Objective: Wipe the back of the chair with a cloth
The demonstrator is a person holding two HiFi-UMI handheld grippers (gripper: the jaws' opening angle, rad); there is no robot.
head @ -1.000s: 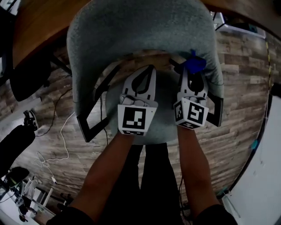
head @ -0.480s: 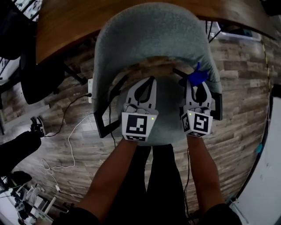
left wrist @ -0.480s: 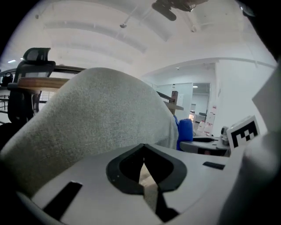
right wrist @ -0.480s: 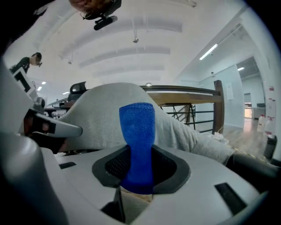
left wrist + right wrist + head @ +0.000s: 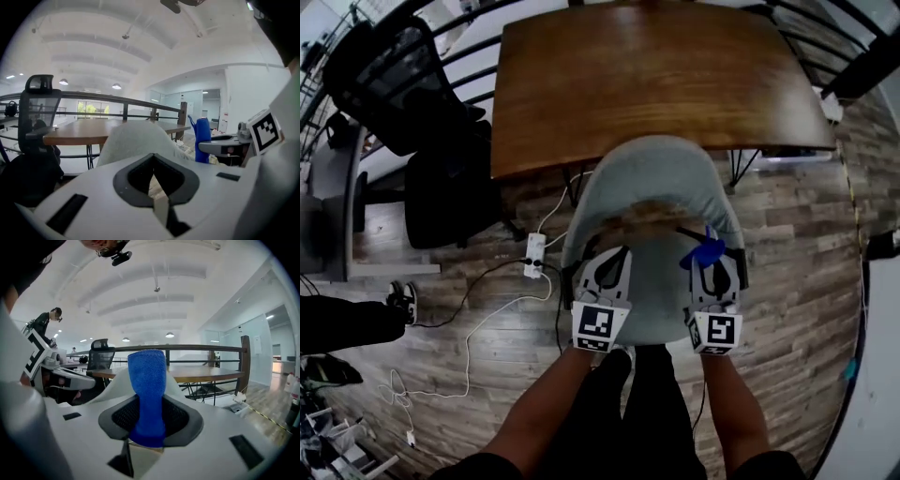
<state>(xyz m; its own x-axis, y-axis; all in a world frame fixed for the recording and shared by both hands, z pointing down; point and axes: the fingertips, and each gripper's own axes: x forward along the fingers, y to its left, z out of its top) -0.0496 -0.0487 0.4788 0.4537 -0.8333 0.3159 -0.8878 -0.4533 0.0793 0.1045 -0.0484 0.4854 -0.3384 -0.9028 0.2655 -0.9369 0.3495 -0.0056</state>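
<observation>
A grey-green chair stands below me, its curved back (image 5: 649, 173) toward the wooden table. Both grippers hover over the seat (image 5: 656, 295), just short of the back. My right gripper (image 5: 712, 253) is shut on a blue cloth (image 5: 703, 253), which stands up between its jaws as a blue cloth roll (image 5: 149, 390) in front of the chair back (image 5: 114, 383). My left gripper (image 5: 622, 253) is shut with nothing in it. In the left gripper view the shut jaws of that gripper (image 5: 153, 161) point at the chair back (image 5: 133, 140), with the blue cloth (image 5: 202, 138) to the right.
A brown wooden table (image 5: 647, 75) stands beyond the chair. A black office chair (image 5: 422, 112) is at the left. A power strip (image 5: 532, 255) and white cables lie on the wood floor left of the chair. Someone's shoe (image 5: 401, 298) shows at far left.
The head view has pulled back and up, so the chair looks smaller and the whole table shows. Both grippers stay over the seat, and the right one still grips the cloth.
</observation>
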